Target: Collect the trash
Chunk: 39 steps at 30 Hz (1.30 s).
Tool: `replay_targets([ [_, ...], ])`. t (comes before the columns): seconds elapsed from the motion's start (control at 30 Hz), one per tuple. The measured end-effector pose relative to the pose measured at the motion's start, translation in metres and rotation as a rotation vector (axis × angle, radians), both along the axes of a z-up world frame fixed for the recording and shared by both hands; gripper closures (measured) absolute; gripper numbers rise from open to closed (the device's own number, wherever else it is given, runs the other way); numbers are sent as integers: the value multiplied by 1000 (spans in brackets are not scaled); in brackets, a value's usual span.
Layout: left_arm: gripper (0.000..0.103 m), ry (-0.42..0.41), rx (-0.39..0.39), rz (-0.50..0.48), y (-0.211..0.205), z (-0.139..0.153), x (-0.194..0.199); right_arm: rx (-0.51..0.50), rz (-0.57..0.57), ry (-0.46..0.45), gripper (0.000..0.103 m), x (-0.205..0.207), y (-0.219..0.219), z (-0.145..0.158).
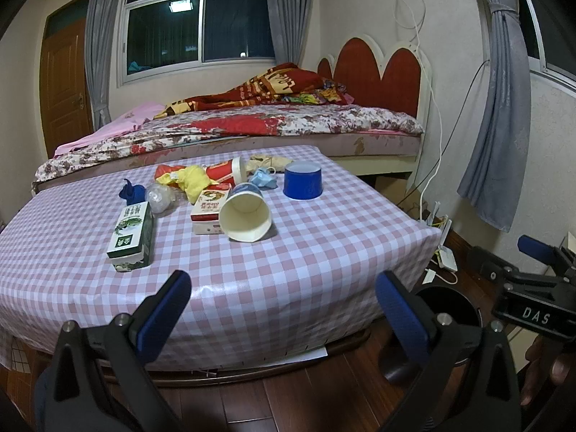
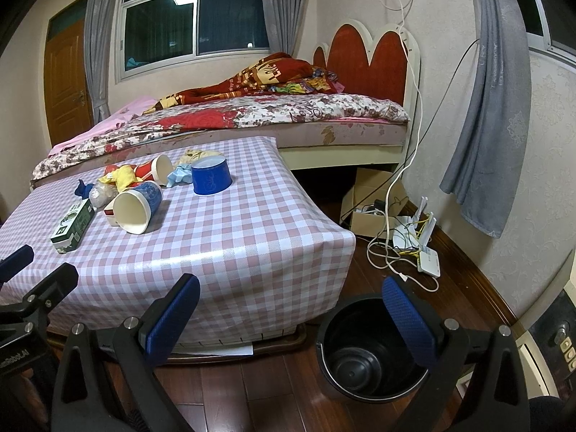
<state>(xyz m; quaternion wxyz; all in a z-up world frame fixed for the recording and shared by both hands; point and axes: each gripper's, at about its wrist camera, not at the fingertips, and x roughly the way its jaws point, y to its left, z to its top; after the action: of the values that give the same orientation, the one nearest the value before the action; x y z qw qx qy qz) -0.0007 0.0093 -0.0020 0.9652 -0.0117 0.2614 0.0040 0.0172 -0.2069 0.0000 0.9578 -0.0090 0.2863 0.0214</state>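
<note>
Trash lies scattered on the checked tabletop (image 1: 306,252): a green carton (image 1: 131,235), a tipped paper cup (image 1: 246,216) resting against a red-and-white box (image 1: 207,212), a red cup (image 1: 225,172) on its side, yellow wrapping (image 1: 194,178), a crumpled blue mask (image 1: 264,179), a clear plastic wad (image 1: 160,196), a blue scrap (image 1: 131,190) and an upturned blue bowl (image 1: 302,180). A black bin (image 2: 363,352) stands on the floor just beside the table's near corner and looks empty. The left gripper (image 1: 282,309) and right gripper (image 2: 291,318) both hover short of the table edge, fingers spread wide, nothing held. Collecting seems not yet begun. A sensible first move would be reaching forward over the tabletop to the carton or paper cup, the nearest pieces, closing on one, then carrying it to the bin.
</note>
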Motion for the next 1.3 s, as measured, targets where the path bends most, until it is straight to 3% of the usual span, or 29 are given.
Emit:
replay_targets([
  [0.47, 1, 6, -1, 20, 7, -9, 3, 3, 31, -4, 1, 5, 8, -1],
  [0.73, 1, 36, -10, 87, 50, -12, 22, -13, 158, 6, 1, 30, 49, 0],
  [0.97, 1, 73, 1, 188, 103, -19, 44, 37, 290, 13, 1, 70, 94, -5],
  [1.13, 1, 88, -12, 271, 143, -31, 60, -1, 336, 123, 1, 111, 133, -23],
  [1.2, 1, 101, -26, 293, 154, -38, 67, 38, 361, 142, 1, 123, 140, -27],
  [1.3, 4, 116, -69, 319, 171, -47, 77, 5, 390, 153, 2, 141, 163, -33],
])
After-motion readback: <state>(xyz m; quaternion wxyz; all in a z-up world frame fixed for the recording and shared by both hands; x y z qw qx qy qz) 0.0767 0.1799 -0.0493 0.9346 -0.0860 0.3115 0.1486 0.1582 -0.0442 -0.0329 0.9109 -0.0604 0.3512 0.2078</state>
